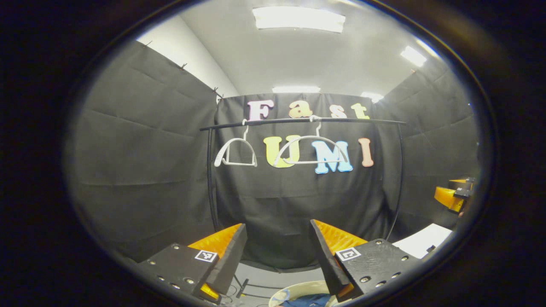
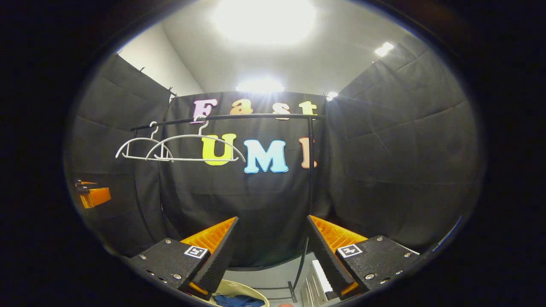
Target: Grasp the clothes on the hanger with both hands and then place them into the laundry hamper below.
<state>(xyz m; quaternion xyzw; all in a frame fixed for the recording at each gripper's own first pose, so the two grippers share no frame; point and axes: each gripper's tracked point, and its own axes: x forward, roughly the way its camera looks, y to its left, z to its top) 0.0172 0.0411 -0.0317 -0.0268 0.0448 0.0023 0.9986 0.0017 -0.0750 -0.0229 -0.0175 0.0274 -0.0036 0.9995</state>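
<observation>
The left gripper (image 1: 278,243) has its jaws wide apart and holds nothing. The right gripper (image 2: 269,238) is wide apart too, with nothing between its fingers. Two bare white hangers (image 1: 236,152) hang on the black rail (image 1: 298,121) far ahead. The blue clothes (image 1: 307,301) lie in the round white hamper (image 1: 294,291), low down and near, below the rail.

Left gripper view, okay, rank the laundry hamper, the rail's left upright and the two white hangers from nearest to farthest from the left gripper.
From the left gripper:
1. Laundry hamper, just below the fingertips, blue cloth inside.
2. Left upright of the rail, ahead and left.
3. The two white hangers, both bare, up on the rail; too close to call between them.
</observation>
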